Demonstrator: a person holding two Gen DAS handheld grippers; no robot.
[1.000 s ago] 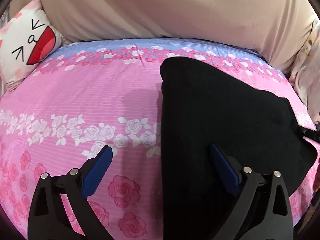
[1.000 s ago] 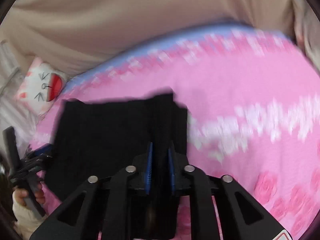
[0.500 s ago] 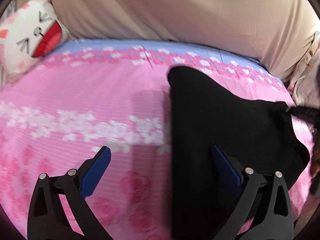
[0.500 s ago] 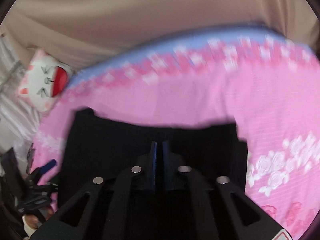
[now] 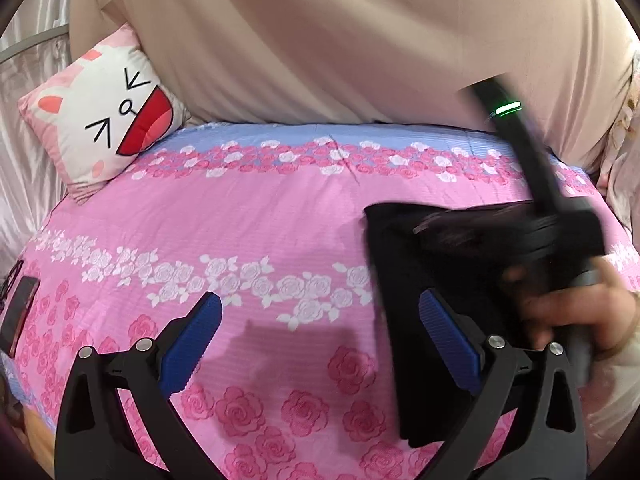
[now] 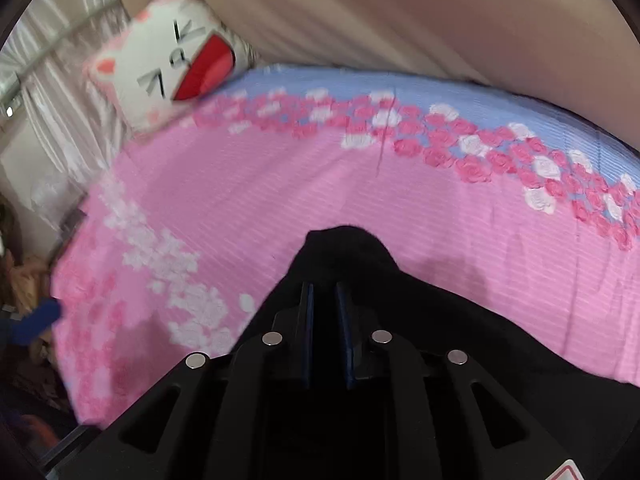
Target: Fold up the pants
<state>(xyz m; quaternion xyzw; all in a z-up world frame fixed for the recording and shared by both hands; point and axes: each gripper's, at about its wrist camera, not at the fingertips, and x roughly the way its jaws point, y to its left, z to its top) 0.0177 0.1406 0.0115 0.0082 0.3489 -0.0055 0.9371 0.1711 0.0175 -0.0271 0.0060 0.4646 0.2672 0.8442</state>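
Observation:
The black pants [image 5: 404, 280] lie folded on the right side of the pink rose bedspread [image 5: 256, 220]. My left gripper [image 5: 320, 320] is open and empty, hovering over the bedspread with its right finger over the pants' left edge. My right gripper [image 6: 326, 320] is shut on a fold of the black pants [image 6: 420, 312] and holds it over the bed. In the left wrist view the right gripper's body and the hand holding it [image 5: 560, 264] sit over the pants, blurred.
A white cat-face cushion [image 5: 108, 116] leans at the back left of the bed. A beige headboard [image 5: 340, 40] runs along the back. A dark flat object [image 5: 18, 314] lies at the bed's left edge. Pale curtains [image 6: 52, 80] hang on the left.
My right gripper has carried the pants' fold across toward the left, so the pants look narrower and doubled over. My left gripper has drawn back and left, off the pants.

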